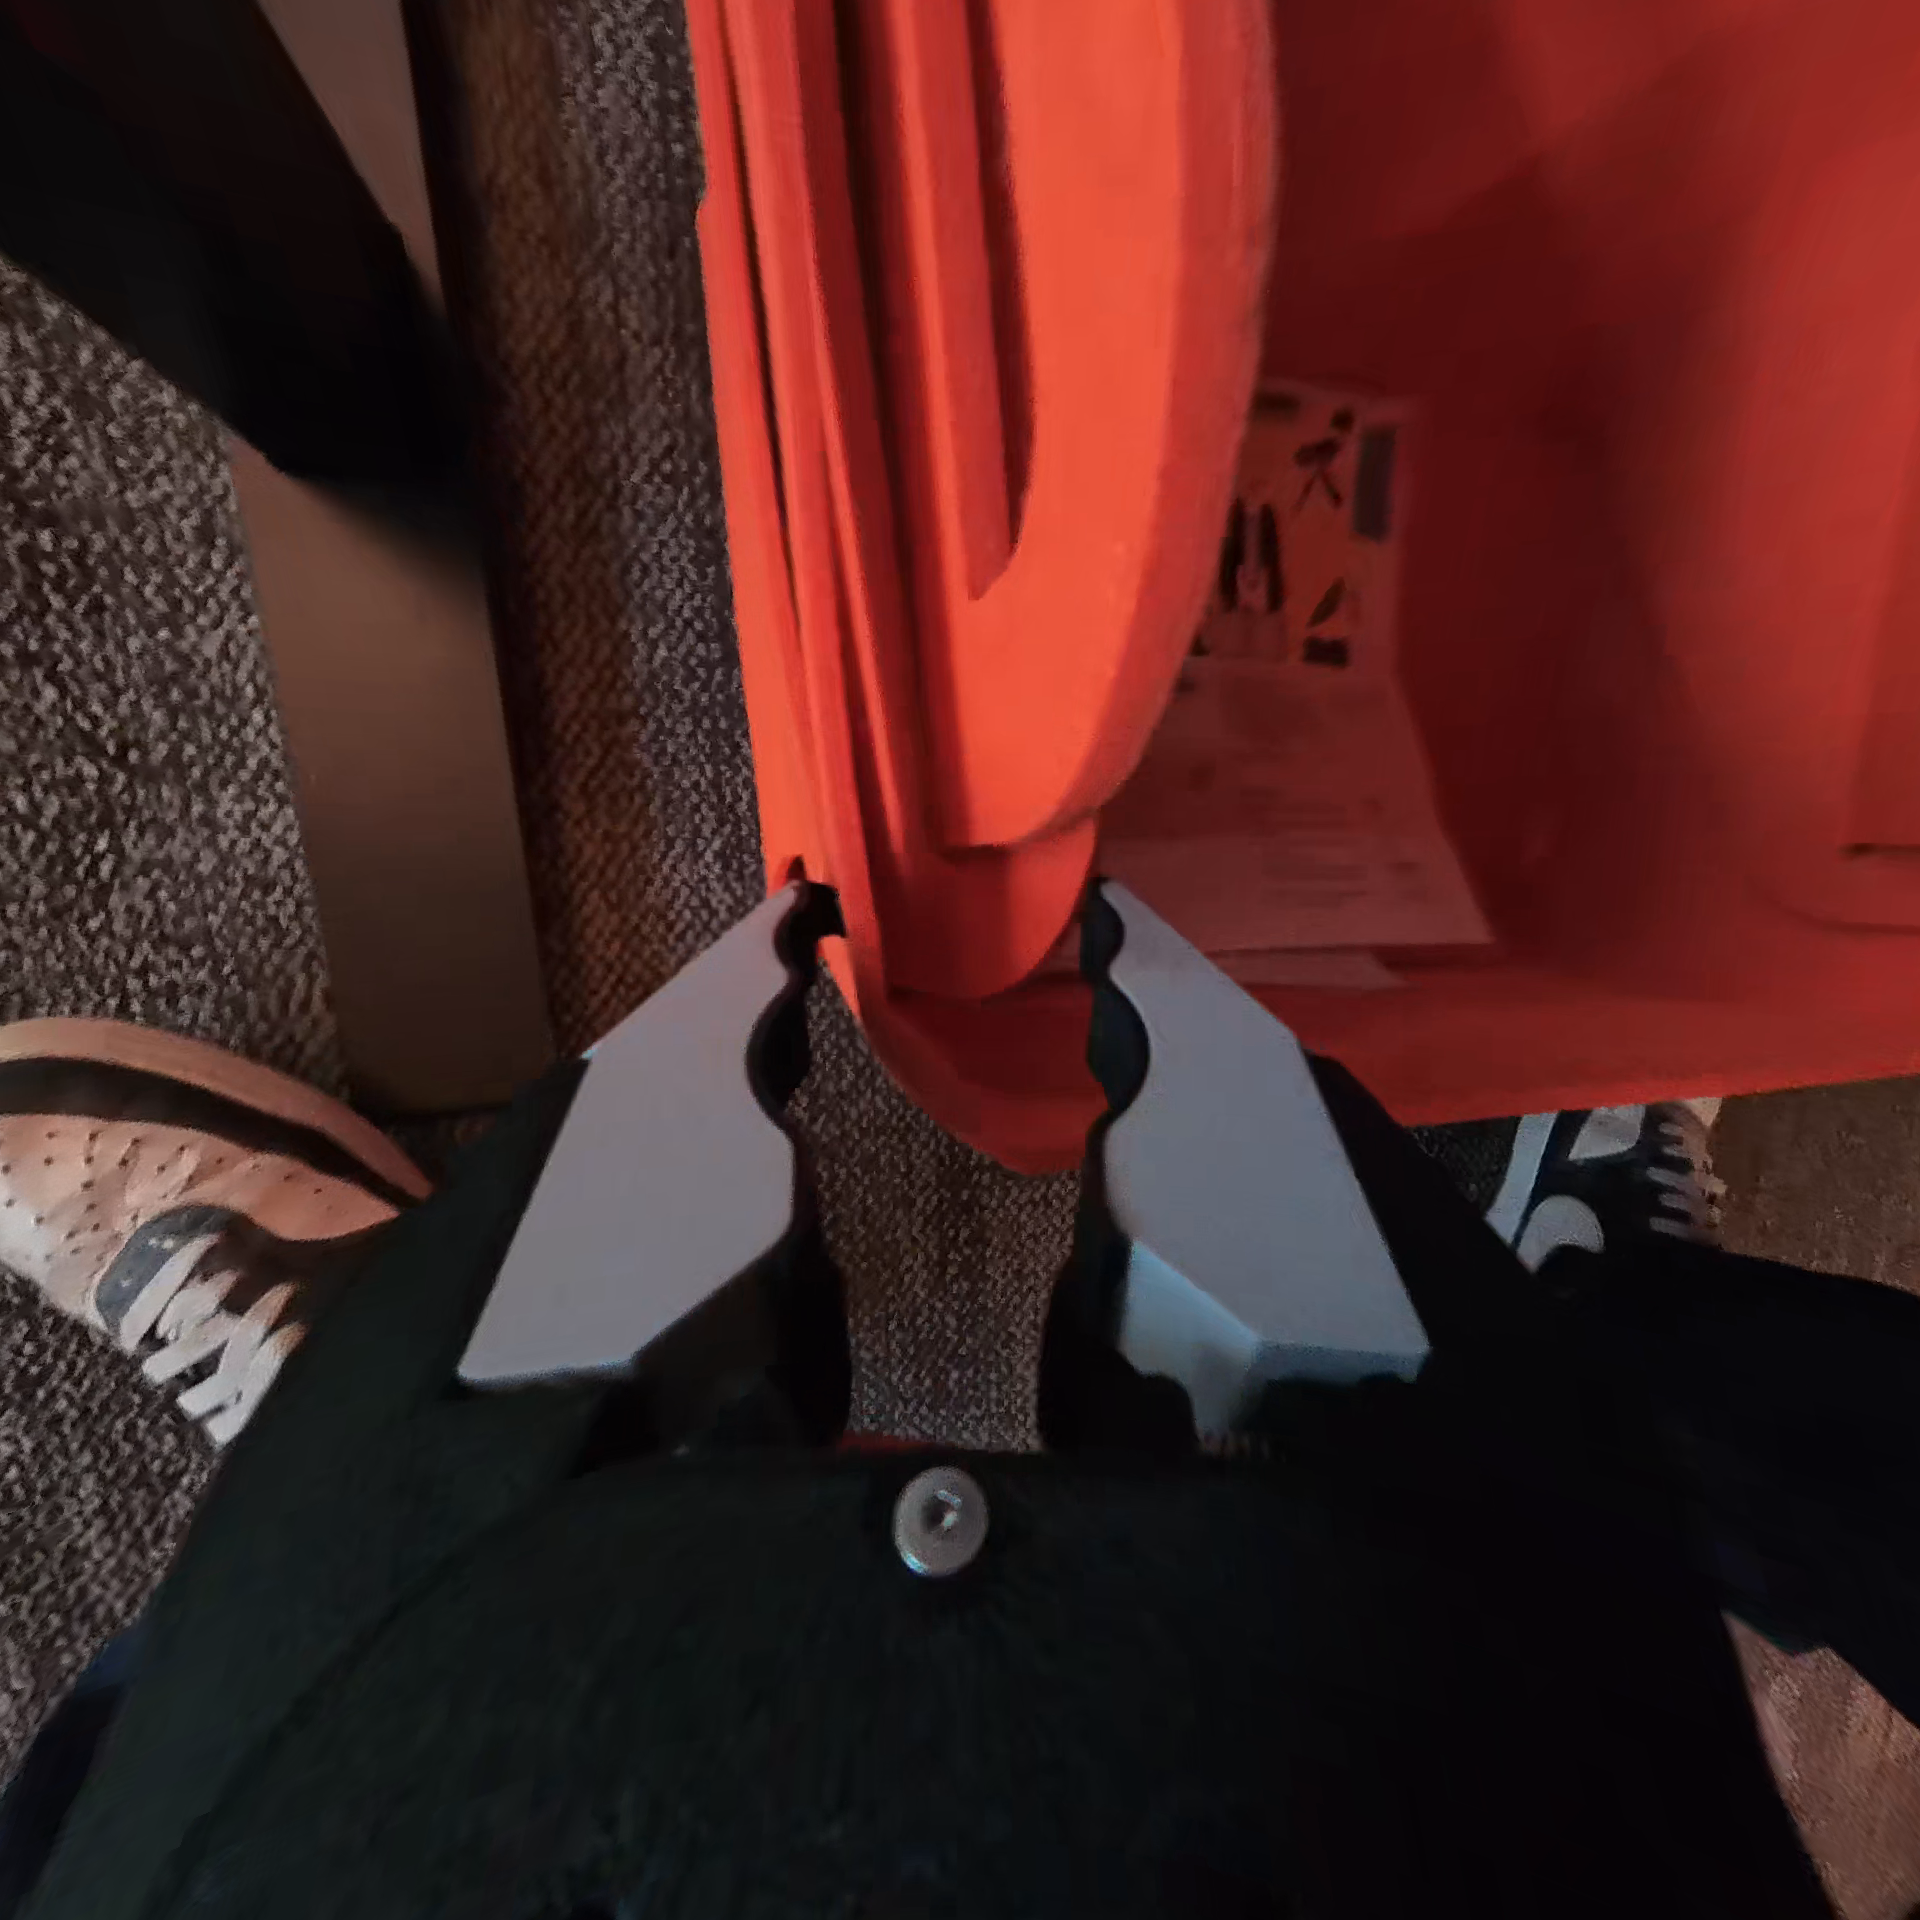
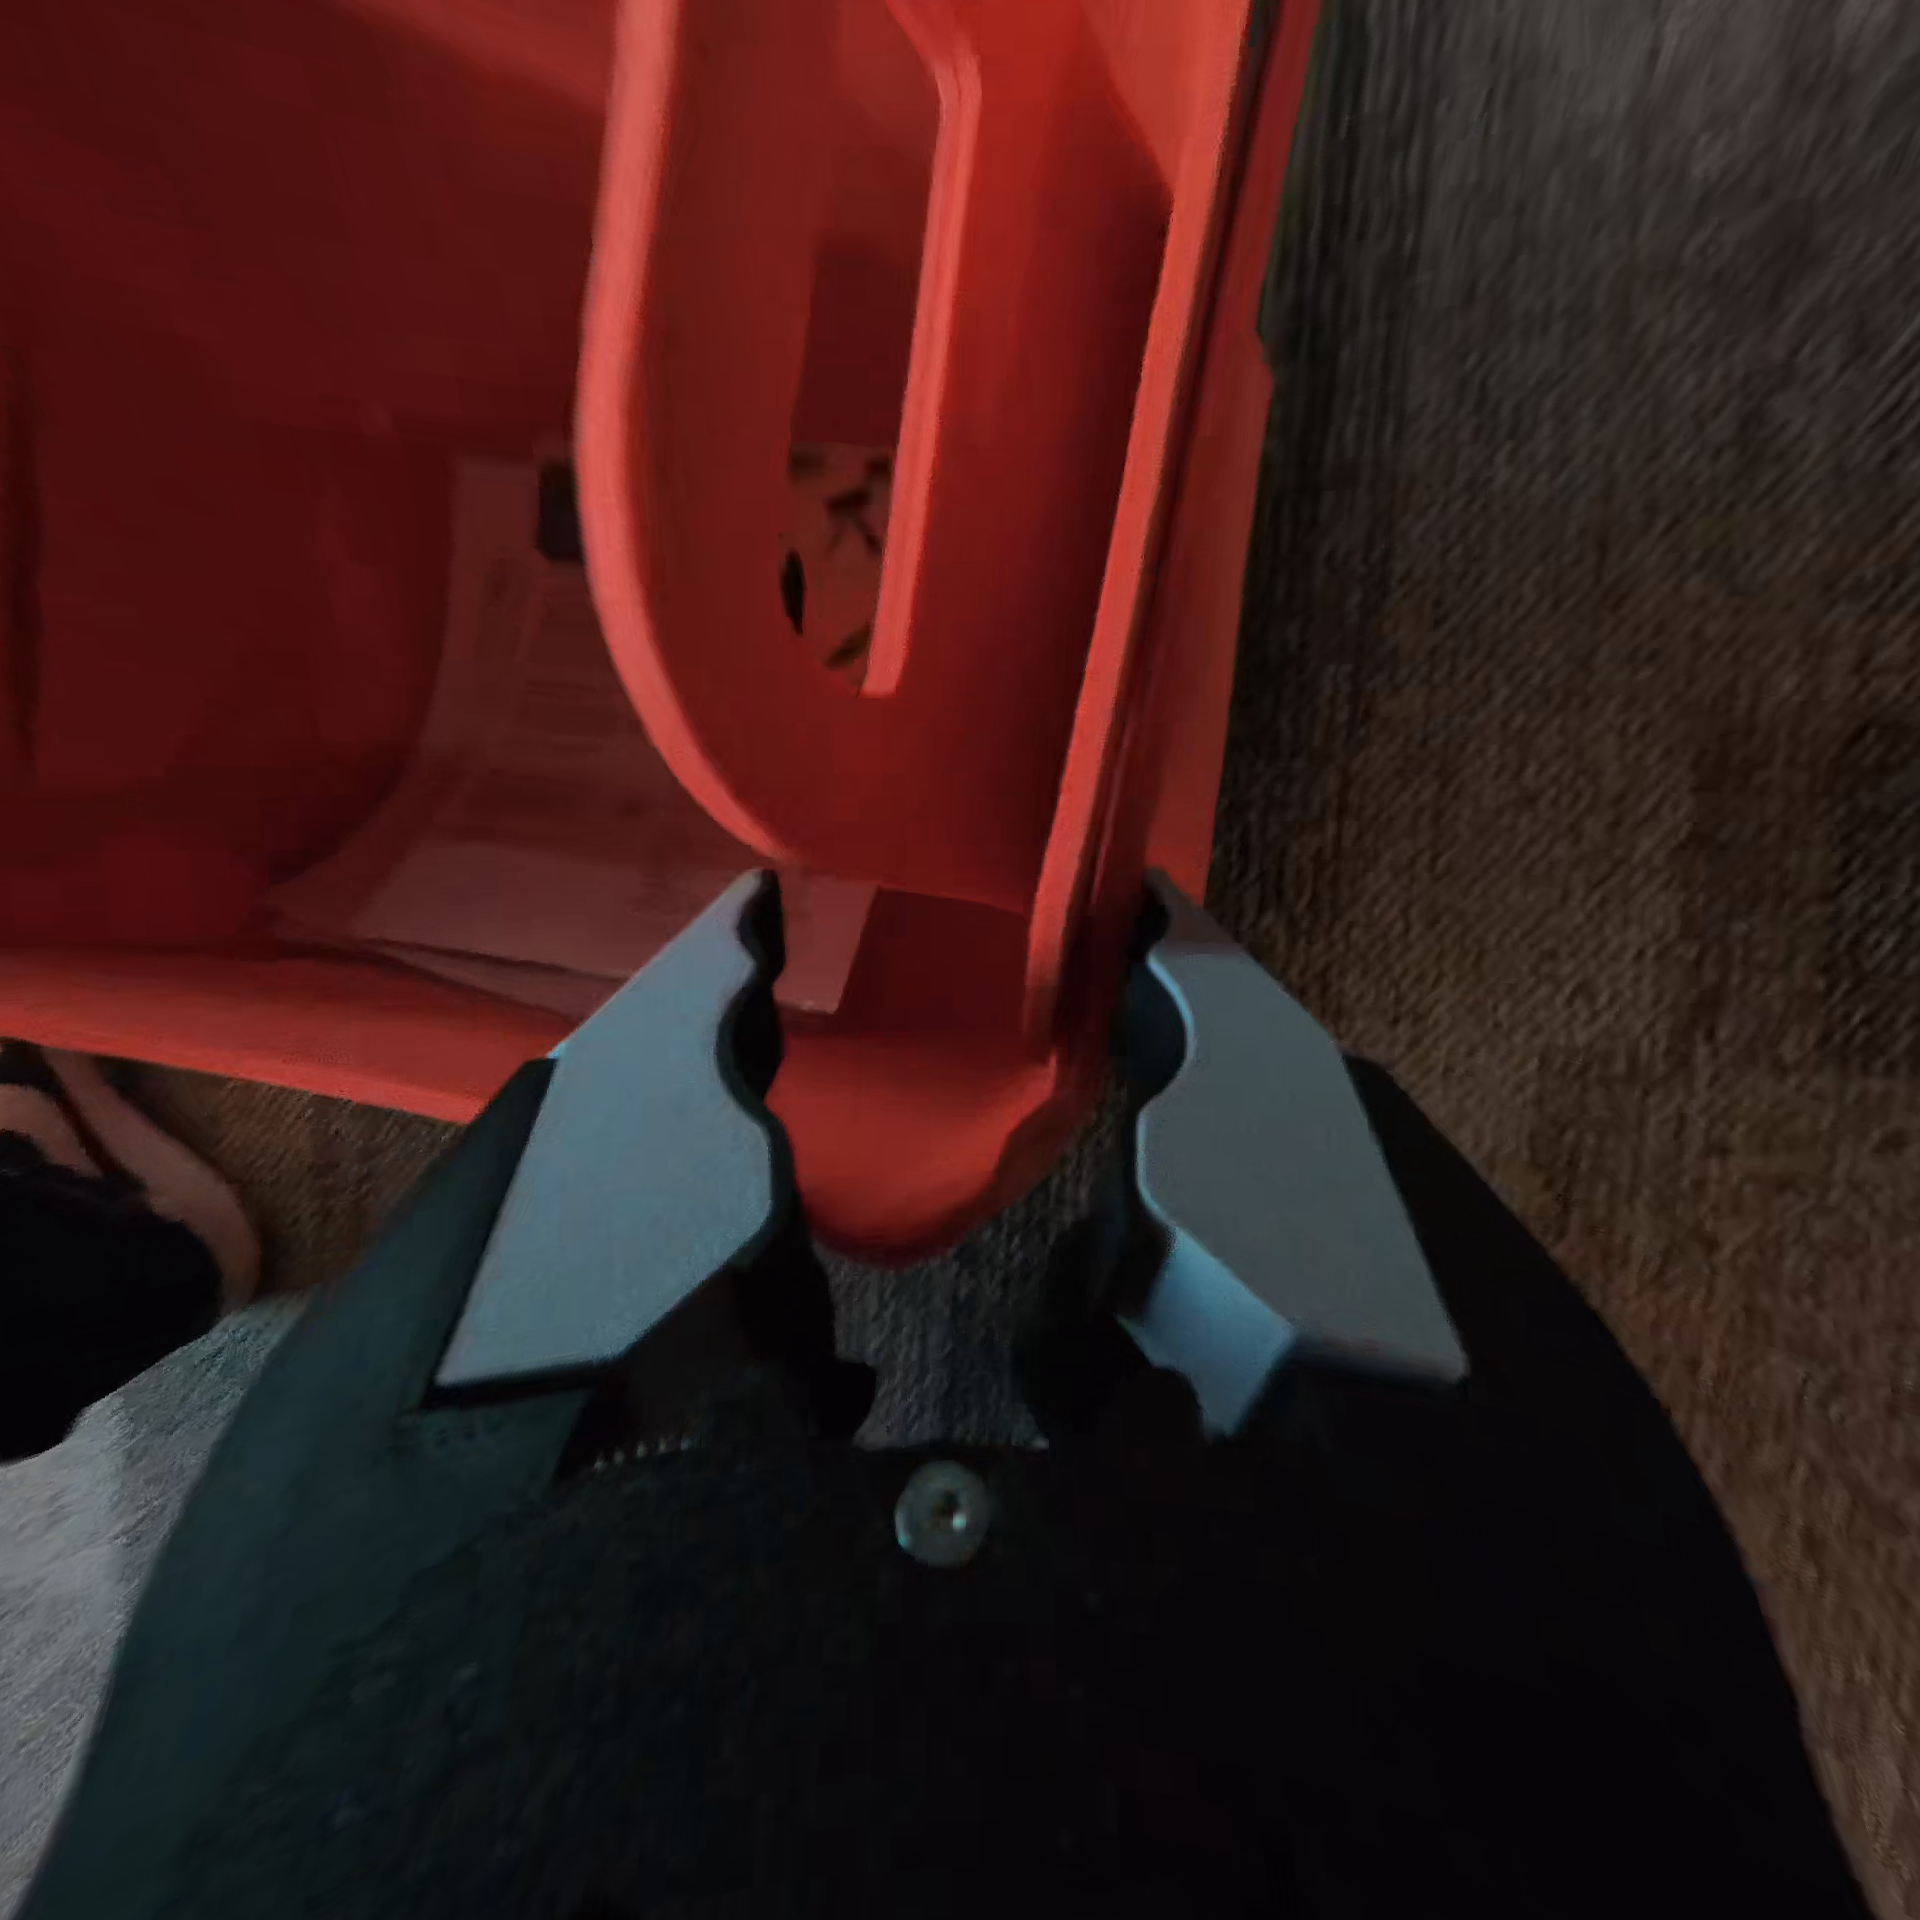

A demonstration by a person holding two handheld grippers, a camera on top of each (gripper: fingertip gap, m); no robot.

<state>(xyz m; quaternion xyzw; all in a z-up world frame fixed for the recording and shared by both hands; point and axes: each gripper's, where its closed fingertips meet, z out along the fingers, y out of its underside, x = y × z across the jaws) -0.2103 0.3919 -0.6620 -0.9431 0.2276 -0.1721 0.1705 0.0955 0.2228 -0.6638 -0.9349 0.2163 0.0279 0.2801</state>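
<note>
Underfoot, speckled brown carpet (image 1: 623, 520), filling the 9 o'clock side of the left wrist view and the 3 o'clock side of the right wrist view (image 2: 1558, 727). Over it, an orange bin (image 1: 1558, 312), seen from above with its open inside towards the cameras; in the right wrist view spreads from 9 to 12 o'clock (image 2: 208, 312). At the bottom of the bin, pale papers (image 1: 1299, 831), lying flat, glimpsed again in the right wrist view (image 2: 520, 779).

Left tool (image 1: 956, 904): set at a middling width and closed on the orange bin, pinching the rounded lower end of a handle loop (image 1: 987, 520) at the bin's near corner. Touches orange plastic with both fingertips; shows carpet through the gap lower down, towards 6 o'clock.

Right tool (image 2: 956, 894): likewise at a middling width, clamped on the bin's opposite near corner, with the rim and the foot of a second handle loop (image 2: 727, 623) between the fingers. Presses one finger against the inner side at 9 o'clock and the other against the outer wall at 3 o'clock.

At 9 o'clock of the left tool, a pale pink shoe (image 1: 156, 1195) with white laces on the carpet; at 3 o'clock, just below the bin's near edge, a dark shoe with white trim (image 1: 1590, 1174). At 10 o'clock, a plain brown board (image 1: 395, 779), standing beside the bin. Much blurred in both views.
</note>
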